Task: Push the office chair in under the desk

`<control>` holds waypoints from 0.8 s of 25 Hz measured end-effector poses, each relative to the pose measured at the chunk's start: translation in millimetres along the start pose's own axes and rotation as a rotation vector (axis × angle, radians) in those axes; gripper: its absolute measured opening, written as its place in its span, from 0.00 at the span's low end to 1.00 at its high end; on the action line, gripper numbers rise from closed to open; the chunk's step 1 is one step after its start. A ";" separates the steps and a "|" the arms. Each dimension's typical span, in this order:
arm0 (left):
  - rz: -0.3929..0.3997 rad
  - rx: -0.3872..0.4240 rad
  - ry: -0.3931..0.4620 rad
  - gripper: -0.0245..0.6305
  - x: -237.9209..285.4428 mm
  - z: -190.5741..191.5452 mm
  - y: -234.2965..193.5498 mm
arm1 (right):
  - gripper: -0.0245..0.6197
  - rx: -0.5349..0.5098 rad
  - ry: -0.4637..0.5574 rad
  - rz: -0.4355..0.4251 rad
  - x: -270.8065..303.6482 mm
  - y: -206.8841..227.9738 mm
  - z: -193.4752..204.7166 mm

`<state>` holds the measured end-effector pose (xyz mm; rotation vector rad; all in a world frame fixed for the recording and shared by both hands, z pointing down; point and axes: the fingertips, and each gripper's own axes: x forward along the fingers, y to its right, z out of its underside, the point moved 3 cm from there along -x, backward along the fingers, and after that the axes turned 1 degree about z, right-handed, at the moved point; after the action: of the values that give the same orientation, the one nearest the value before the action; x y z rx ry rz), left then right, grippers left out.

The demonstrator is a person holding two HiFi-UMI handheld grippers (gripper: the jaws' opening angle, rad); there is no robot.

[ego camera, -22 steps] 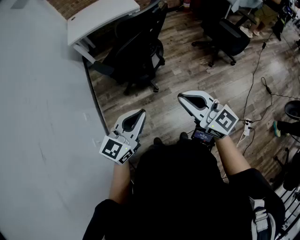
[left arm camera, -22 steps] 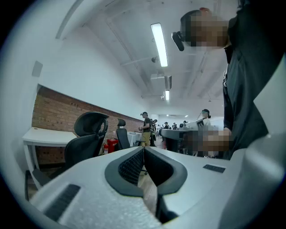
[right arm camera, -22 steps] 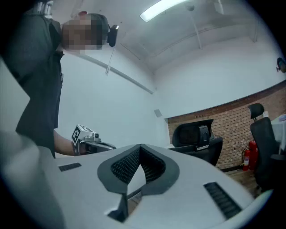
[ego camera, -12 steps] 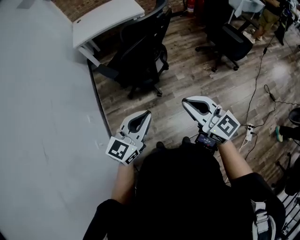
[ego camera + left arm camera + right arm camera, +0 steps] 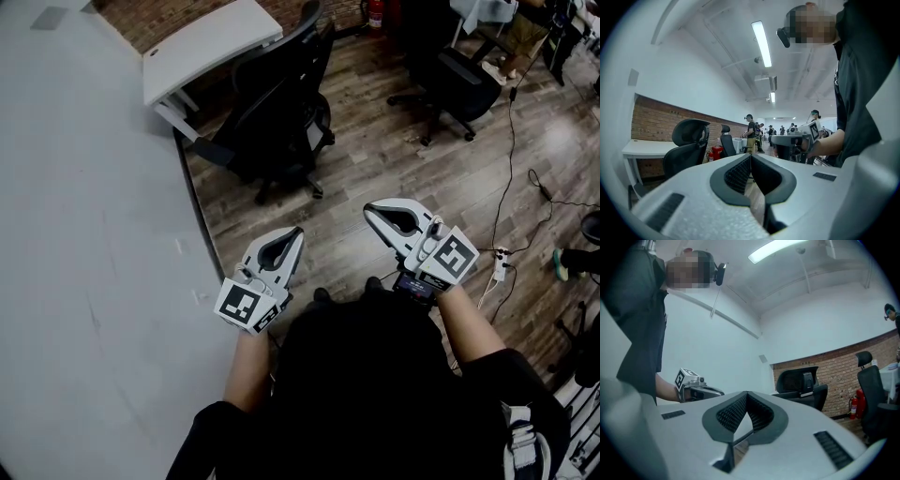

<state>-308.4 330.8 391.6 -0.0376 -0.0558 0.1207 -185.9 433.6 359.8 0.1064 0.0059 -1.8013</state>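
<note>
A black office chair [image 5: 277, 103] stands on the wood floor, its seat partly under a white desk [image 5: 211, 47] against the brick wall; its back faces me. The chair [image 5: 686, 152] also shows in the left gripper view, and its headrest [image 5: 801, 380] in the right gripper view. My left gripper [image 5: 296, 232] is shut and empty, held level well short of the chair. My right gripper [image 5: 368, 211] is also shut with nothing in it, to the chair's right and nearer me. Each gripper sees the other: the right gripper [image 5: 794, 140], the left gripper [image 5: 696, 390].
A grey-white wall [image 5: 84, 281] runs along the left. A second black chair [image 5: 450, 75] stands at the back right. Cables [image 5: 516, 159] trail over the floor at right. A red fire extinguisher [image 5: 375, 11] stands by the brick wall. People stand in the distance [image 5: 752, 133].
Both grippers have kept still in front of me. The view has shifted slightly, and the chair and desk sit a little further right in the picture than before.
</note>
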 end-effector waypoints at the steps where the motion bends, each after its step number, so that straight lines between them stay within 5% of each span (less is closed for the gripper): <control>1: 0.004 0.002 -0.002 0.06 2.5 0.3 1.3 | 0.05 0.000 0.001 0.004 -2.9 1.9 0.1; 20: 0.094 0.000 -0.038 0.06 114.5 0.9 56.9 | 0.05 -0.008 -0.099 0.059 -97.3 64.1 13.7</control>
<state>-201.8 401.2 396.2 -0.0382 -0.0925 0.2158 -102.5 512.4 384.2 0.0113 -0.0600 -1.7460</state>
